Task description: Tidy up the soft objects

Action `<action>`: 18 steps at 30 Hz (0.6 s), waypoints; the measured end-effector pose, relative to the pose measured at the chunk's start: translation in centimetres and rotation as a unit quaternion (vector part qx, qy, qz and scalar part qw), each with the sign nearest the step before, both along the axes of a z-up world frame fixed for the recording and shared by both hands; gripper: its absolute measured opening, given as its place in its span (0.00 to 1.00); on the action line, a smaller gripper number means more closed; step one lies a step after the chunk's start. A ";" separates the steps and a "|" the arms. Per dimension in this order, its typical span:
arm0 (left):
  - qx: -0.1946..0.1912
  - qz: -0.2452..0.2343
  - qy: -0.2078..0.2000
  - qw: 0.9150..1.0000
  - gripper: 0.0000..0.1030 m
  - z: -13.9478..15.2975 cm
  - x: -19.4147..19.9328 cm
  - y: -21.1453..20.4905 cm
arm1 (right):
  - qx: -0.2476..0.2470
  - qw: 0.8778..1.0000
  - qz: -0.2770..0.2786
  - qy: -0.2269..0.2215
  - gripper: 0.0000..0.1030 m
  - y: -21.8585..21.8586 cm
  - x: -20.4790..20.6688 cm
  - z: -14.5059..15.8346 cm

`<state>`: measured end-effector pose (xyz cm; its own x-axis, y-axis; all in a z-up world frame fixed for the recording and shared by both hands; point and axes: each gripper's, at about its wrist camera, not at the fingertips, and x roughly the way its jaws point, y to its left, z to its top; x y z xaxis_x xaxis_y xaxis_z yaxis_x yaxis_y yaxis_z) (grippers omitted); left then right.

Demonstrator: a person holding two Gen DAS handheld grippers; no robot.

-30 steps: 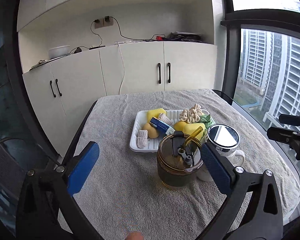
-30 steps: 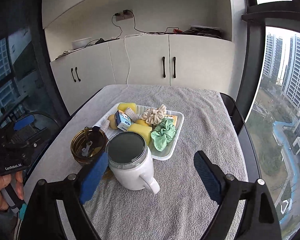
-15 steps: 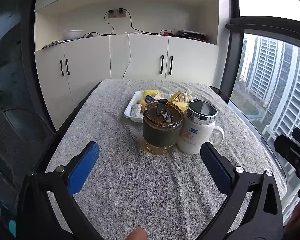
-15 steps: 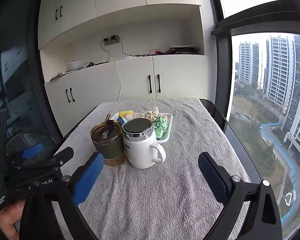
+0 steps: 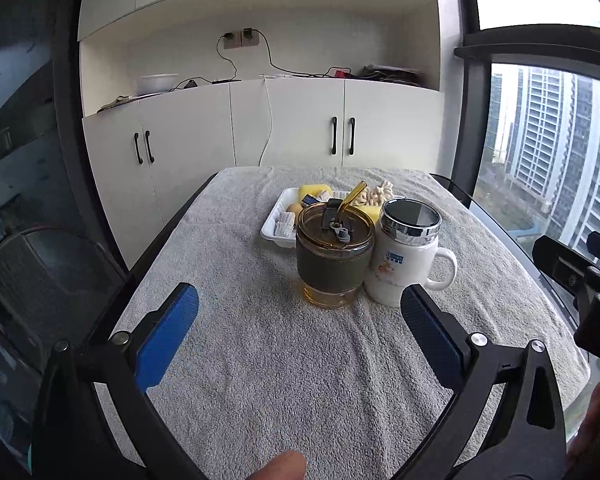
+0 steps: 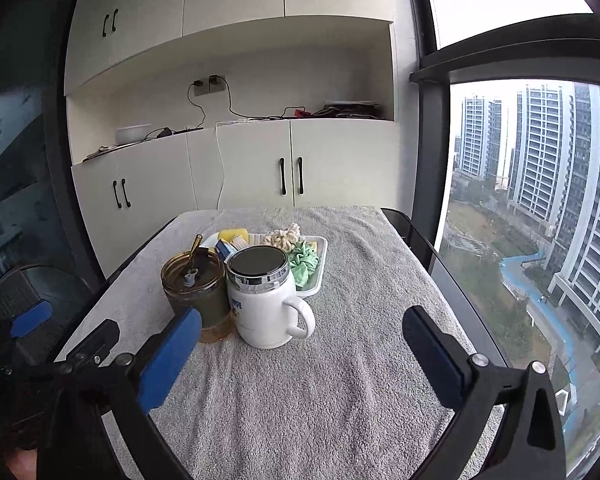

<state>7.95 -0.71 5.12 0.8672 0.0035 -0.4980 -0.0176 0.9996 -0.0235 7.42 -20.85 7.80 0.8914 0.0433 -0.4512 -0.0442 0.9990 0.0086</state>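
A white tray (image 5: 271,227) at the far middle of the towel-covered table holds soft things: yellow sponges (image 5: 314,190), a cream braided scrunchie (image 6: 283,237), a green scrunchie (image 6: 306,264), a small blue box (image 5: 309,200) and a beige ribbed piece (image 5: 284,225). The tray also shows in the right wrist view (image 6: 321,256). My left gripper (image 5: 300,312) is open and empty, well short of the cups. My right gripper (image 6: 300,336) is open and empty, near the table's front. The cups hide part of the tray.
An amber glass cup with a straw (image 5: 334,256) and a white lidded mug (image 5: 406,258) stand side by side in front of the tray. Grey towel (image 5: 284,360) covers the table. White cabinets stand behind; a window is on the right, a chair (image 5: 40,280) on the left.
Both grippers have pulled back from the tray toward the table's front and levelled out; the cups and tray now look farther away. Both stay open and empty.
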 end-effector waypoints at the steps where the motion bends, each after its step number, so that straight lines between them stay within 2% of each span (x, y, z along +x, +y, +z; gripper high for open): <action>1: 0.000 0.001 0.002 1.000 1.00 -0.1 0.1 0.0 | -0.001 1.000 0.000 0.002 1.00 0.0 0.1 -0.1; 7: 0.004 0.010 0.004 1.000 1.00 -0.3 0.4 0.2 | -0.007 1.000 -0.001 0.006 1.00 0.1 0.6 -0.6; 14: -0.017 -0.002 0.013 1.000 1.00 -0.5 0.8 0.5 | -0.010 1.000 -0.006 0.004 1.00 0.1 0.8 -0.5; 18: -0.009 -0.001 0.016 1.000 1.00 -0.5 1.0 0.3 | -0.011 1.000 -0.007 0.005 1.00 0.1 0.8 -0.5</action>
